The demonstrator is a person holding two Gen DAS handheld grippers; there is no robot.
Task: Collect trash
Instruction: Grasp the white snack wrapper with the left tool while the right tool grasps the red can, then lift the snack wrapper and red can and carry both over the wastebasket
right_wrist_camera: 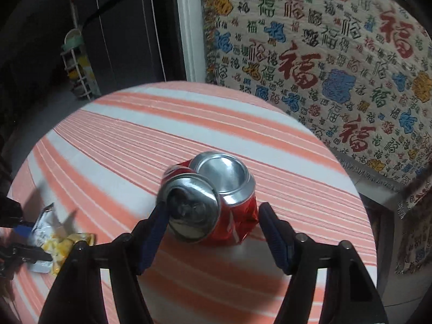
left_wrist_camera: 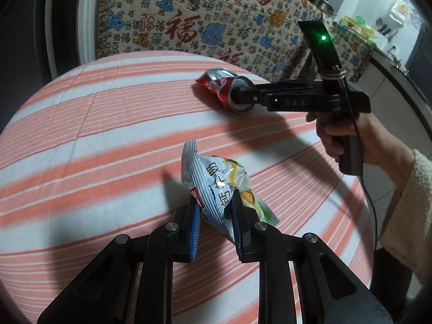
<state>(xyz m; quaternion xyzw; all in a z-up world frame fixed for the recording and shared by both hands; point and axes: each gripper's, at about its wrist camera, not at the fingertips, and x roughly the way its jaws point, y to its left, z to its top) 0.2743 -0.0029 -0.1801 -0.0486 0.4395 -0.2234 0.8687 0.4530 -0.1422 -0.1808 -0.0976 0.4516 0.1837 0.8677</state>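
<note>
Crumpled snack bag (left_wrist_camera: 221, 189) pinched by left gripper (left_wrist_camera: 216, 202) near table edge.

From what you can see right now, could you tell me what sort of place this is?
Probably a home living or dining area: a round table with a striped tablecloth, a patterned throw draped over furniture behind it, and pots on a counter beyond.

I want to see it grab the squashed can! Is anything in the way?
No. The crushed red can already sits between the right gripper and its open fingers, with only the striped tablecloth underneath.
</note>
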